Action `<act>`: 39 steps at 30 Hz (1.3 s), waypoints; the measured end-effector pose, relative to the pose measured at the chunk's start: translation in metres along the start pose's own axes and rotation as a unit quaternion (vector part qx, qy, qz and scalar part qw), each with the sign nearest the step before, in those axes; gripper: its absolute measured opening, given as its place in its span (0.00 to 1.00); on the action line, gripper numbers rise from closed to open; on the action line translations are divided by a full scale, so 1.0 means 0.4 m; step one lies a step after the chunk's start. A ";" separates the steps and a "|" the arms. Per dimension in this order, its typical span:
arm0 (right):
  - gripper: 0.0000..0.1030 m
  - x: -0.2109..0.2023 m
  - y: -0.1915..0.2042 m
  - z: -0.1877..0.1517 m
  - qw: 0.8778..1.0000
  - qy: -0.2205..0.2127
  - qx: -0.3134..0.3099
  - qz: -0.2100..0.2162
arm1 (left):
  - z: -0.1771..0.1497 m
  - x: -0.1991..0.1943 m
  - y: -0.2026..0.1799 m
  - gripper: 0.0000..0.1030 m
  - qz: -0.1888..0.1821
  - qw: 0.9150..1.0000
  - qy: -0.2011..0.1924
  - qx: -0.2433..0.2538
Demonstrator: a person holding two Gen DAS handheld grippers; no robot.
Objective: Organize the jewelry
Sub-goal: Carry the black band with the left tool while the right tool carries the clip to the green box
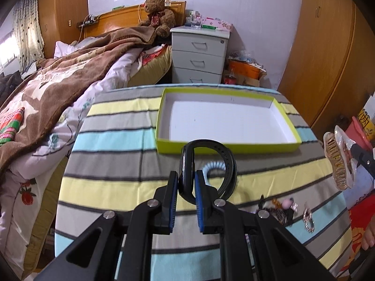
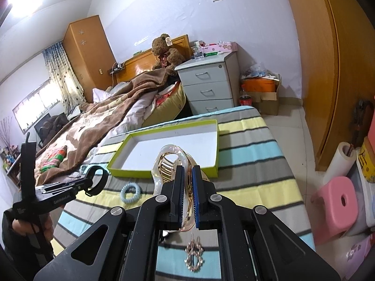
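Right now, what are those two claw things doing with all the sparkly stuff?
The left gripper holds a black wristband, and the right gripper holds a clear gold hair claw. Both are lifted above the striped cloth. The yellow-green tray has nothing in it yet.

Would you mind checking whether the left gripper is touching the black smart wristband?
Touching. In the left wrist view, the left gripper has both blue-padded fingers pressed against the black smart wristband, holding it above the striped cloth.
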State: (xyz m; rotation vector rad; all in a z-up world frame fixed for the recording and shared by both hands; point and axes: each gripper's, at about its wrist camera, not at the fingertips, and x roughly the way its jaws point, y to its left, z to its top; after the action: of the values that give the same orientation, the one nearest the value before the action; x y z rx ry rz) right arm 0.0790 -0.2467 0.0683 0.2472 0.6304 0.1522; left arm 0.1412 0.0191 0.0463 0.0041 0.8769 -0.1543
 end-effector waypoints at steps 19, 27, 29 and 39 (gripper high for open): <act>0.06 0.188 -0.003 0.143 0.999 0.024 -0.018 -0.020 | 0.167 0.112 0.012 0.15 -0.014 1.000 0.000 -0.012; 0.06 0.272 -0.021 0.177 0.999 0.043 -0.011 -0.025 | 0.215 0.177 0.018 0.15 -0.015 1.000 0.008 -0.020; 0.06 0.300 -0.027 0.184 0.998 0.051 -0.006 -0.025 | 0.223 0.196 0.020 0.15 -0.015 1.000 0.010 -0.022; 0.06 0.427 -0.028 0.184 0.995 0.090 -0.019 -0.036 | 0.242 0.300 0.028 0.15 -0.012 0.999 0.038 -0.030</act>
State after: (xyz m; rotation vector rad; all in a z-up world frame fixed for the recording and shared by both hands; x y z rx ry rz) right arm 0.2602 -0.2340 0.0267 0.1749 0.8142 0.1183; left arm 0.2923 0.0077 0.0157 -0.0564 0.9569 -0.1517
